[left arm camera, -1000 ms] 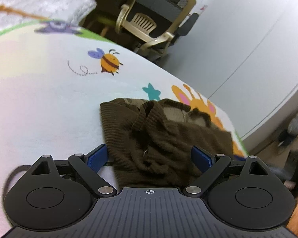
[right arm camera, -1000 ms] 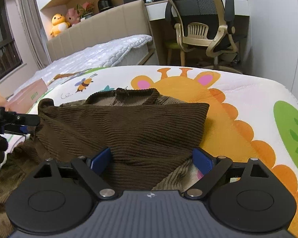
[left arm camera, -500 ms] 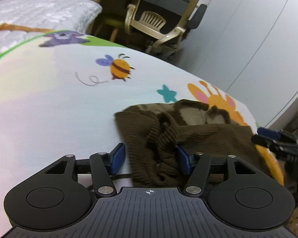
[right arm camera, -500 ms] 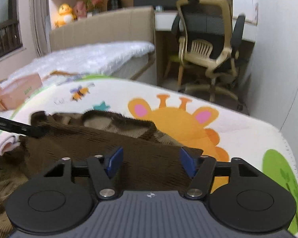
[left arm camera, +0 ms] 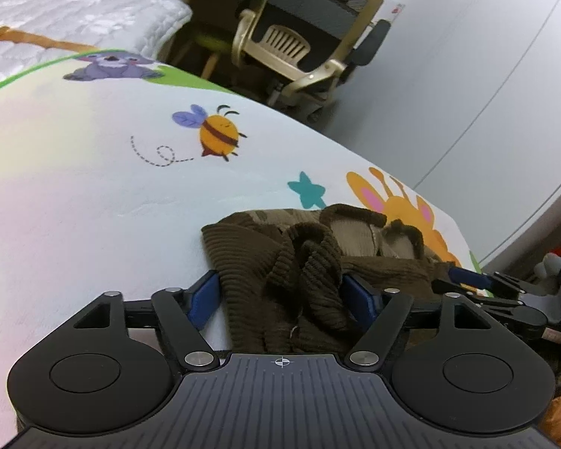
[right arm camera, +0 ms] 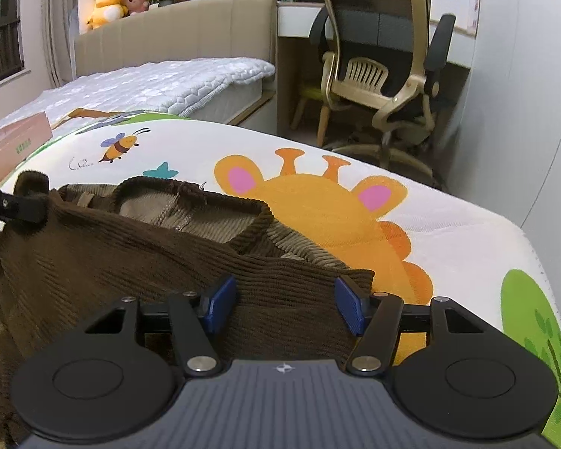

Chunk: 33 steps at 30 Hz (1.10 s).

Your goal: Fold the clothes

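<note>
Nearest the lens, the left gripper (left arm camera: pixel 282 295) straddles a bunched fold of the brown ribbed corduroy garment (left arm camera: pixel 299 258), its blue pads opening, the cloth between them. The right gripper (right arm camera: pixel 286 305) stands half-wide over the garment's (right arm camera: pixel 138 262) folded edge; whether its pads press the cloth cannot be told. The garment lies on a white padded mat printed with cartoon animals (right arm camera: pixel 448 232), partly covering an orange giraffe print (right arm camera: pixel 318 202). Beyond stand a beige-framed mesh office chair (right arm camera: pixel 381 60) and a bed with a white quilted cover (right arm camera: pixel 161 86).
</note>
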{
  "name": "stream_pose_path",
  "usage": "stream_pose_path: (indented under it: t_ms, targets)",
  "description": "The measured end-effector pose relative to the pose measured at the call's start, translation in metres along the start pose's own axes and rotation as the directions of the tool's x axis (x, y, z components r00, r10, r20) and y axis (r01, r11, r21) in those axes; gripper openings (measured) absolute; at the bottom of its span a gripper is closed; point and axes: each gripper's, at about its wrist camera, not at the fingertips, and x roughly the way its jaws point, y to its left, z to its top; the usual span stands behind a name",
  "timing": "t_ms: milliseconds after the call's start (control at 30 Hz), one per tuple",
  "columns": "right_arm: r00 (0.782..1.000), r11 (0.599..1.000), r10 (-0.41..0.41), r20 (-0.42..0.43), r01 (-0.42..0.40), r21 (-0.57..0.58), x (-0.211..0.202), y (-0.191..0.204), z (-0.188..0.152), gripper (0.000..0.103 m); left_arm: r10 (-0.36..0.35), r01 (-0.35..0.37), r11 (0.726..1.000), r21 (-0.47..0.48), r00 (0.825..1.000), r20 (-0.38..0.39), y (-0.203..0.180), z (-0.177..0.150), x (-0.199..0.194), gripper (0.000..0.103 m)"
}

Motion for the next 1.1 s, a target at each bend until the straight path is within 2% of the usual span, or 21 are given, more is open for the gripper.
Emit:
stream_pose_path:
  t_ms: [200, 367, 867, 1100]
  targets:
    - [1.0, 1.0, 0.01, 0.022, -0.01, 0.013, 0.0, -0.004, -0.003, 0.063, -0.002, 0.001, 0.999, 0.033, 1.0, 0.019, -0.004, -0.005, 0.002, 0.087]
    - [1.0, 1.0, 0.014, 0.028, -0.015, 0.021, -0.002, -0.005, -0.004, 0.064, 0.018, -0.02, 0.997, 0.072, 0.999, 0.033, -0.011, -0.009, 0.003, 0.087]
    - [0.999, 1.0, -0.022, 0.029, 0.022, -0.002, -0.002, 0.002, -0.004, 0.066, 0.021, -0.023, 0.997, 0.071, 0.999, 0.032, -0.011, -0.009, 0.003, 0.089]
    - [0.999, 1.0, -0.011, 0.03, 0.01, 0.016, -0.001, -0.001, -0.004, 0.067, 0.028, -0.031, 0.997, 0.075, 0.999, 0.034, -0.012, -0.009, 0.004, 0.089]
